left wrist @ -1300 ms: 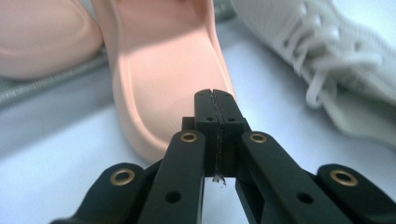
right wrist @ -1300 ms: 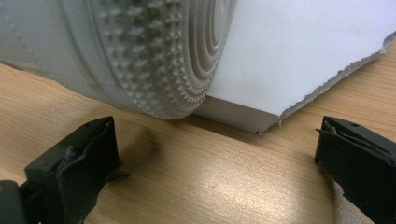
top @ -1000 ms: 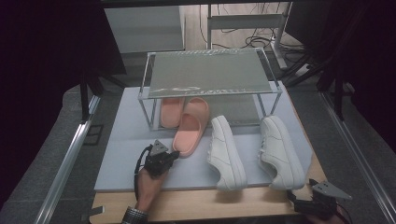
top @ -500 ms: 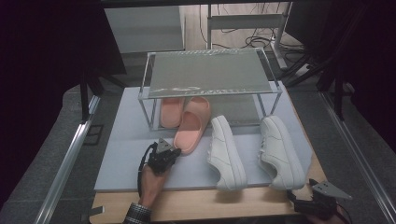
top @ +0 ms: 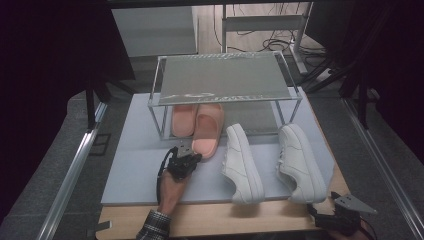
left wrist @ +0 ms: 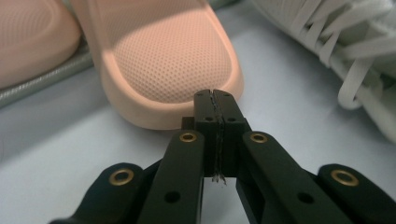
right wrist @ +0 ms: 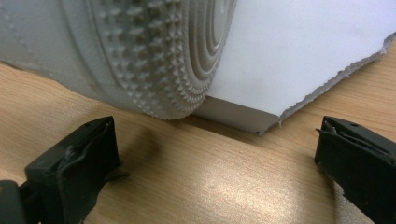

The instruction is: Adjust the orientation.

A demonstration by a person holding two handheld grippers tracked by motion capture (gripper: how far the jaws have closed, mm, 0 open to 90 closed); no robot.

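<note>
Two pink slippers lie side by side on a pale mat, their far ends under a metal rack. My left gripper is shut with nothing between its jaws. Its tips sit right at the near rim of the right-hand pink slipper; whether they touch I cannot tell. The other slipper lies to its left. Two white sneakers rest to the right. My right gripper stands open on the wooden table, just short of the right sneaker's sole.
The mat's torn corner overhangs the wooden table edge beside the right gripper. The left sneaker's laces lie close to the right of the left gripper. Bare mat stretches left of the slippers. Metal rails flank the table.
My left gripper has crept forward and to the right until its shut tips reach the near end of the right pink slipper. The right gripper has stayed put.
</note>
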